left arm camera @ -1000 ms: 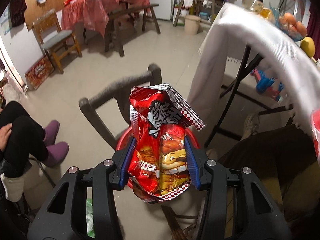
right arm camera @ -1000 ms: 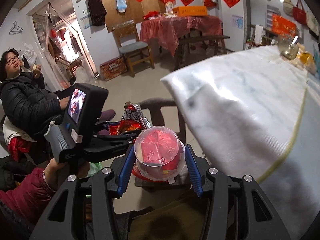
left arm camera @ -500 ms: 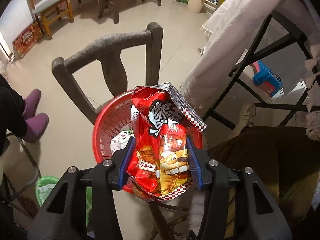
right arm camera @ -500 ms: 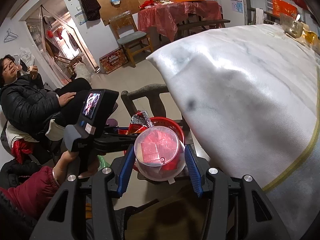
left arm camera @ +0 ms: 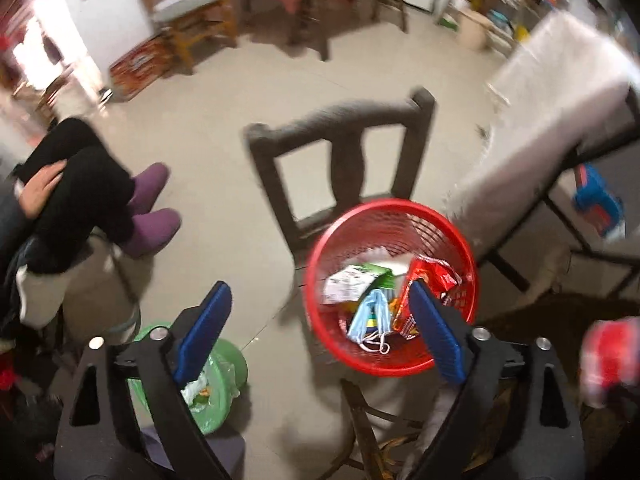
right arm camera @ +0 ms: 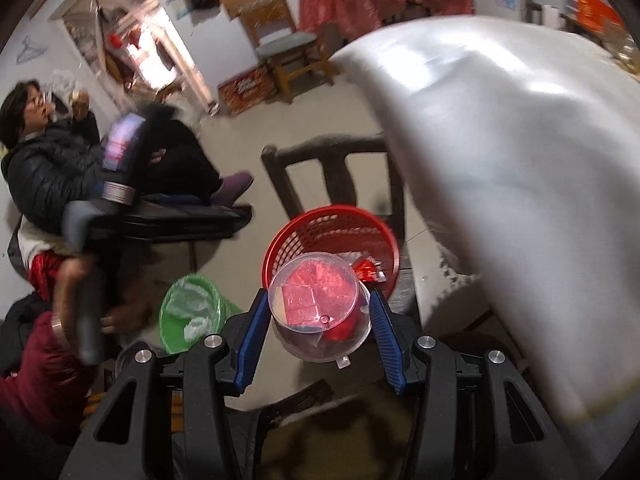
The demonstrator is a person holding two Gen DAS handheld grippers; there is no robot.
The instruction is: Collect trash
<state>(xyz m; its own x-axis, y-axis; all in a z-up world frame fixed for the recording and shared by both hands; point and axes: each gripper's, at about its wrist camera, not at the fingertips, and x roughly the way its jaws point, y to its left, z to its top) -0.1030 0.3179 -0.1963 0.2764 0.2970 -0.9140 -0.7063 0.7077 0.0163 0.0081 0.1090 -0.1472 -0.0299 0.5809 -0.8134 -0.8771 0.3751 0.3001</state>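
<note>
Red mesh wastebasket [left arm camera: 390, 216] on the seat of a dark wooden chair [left arm camera: 340, 120], next to a table draped in a white cloth [left arm camera: 552, 120]. Inside the basket: red snack bag [left arm camera: 434, 274] lying against the right wall, free of any grip; light blue face mask [left arm camera: 370, 316] with white ear loops; white and green wrapper [left arm camera: 356, 276] toward the back.

Left gripper [left arm camera: 320, 332] off to the left of the basket, blue pads spread wide after just opening, nothing between them but bare floor and basket rim. Right-hand pad overlapping the snack bag in the view; contact impossible to judge.

Right gripper [right arm camera: 316, 340] above the near rim of the same basket, blue pads pressed against the sides of a clear plastic cup [right arm camera: 316, 300]. Cup tilted toward the camera, mouth showing, red paper packets [right arm camera: 304, 300] inside.

Green bin [right arm camera: 192, 312] with a clear plastic liner on the floor, to the left of the chair, well apart from the red basket.

Farther out: seated person [right arm camera: 52, 160] in a black puffer jacket at the left, purple slippers [left arm camera: 152, 216] on the feet. Maroon sleeve [right arm camera: 40, 364] of the operator at lower left of the right wrist view, hand around the left tool's handle. Beyond, a cushioned wooden chair [right arm camera: 288, 48] and a table under a red patterned cloth [right arm camera: 380, 0] against the far wall. Both views motion-blurred.
</note>
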